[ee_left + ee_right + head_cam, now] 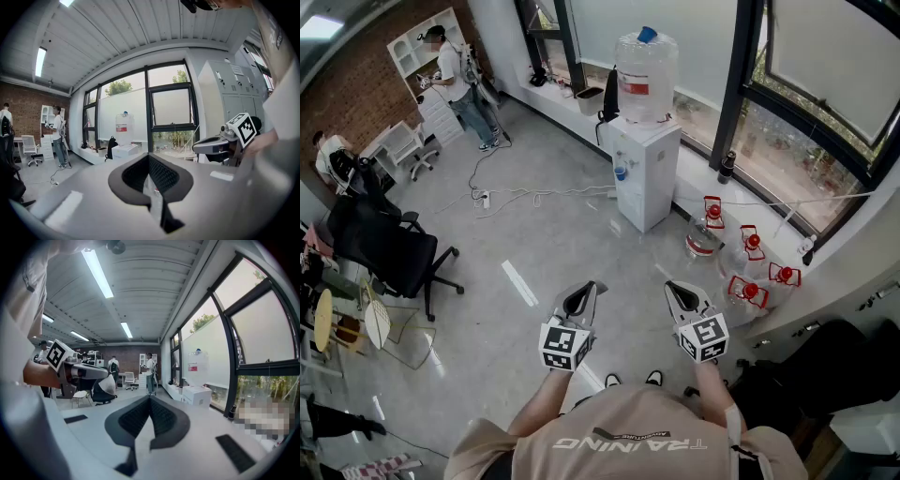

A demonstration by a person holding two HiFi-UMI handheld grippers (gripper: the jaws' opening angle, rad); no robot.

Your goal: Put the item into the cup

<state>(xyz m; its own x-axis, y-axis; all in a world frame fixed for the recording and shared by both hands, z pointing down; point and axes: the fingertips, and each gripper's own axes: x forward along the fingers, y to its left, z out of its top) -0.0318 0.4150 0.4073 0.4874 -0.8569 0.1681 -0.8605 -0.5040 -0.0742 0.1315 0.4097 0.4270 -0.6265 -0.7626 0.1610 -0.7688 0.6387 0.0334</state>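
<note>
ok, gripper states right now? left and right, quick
Left gripper: closed, jaws together, nothing between them.
Right gripper: closed, jaws together, nothing held.

Water dispenser [645, 178] with a clear bottle [646, 75] on top at 12 o'clock, red-capped jugs [748, 289] on the floor at 3 o'clock, black office chair [389, 248] at 9 o'clock, standing person [457, 84] beside white shelves [411, 47] at 11 o'clock, white cables [534, 194] between them.
</note>
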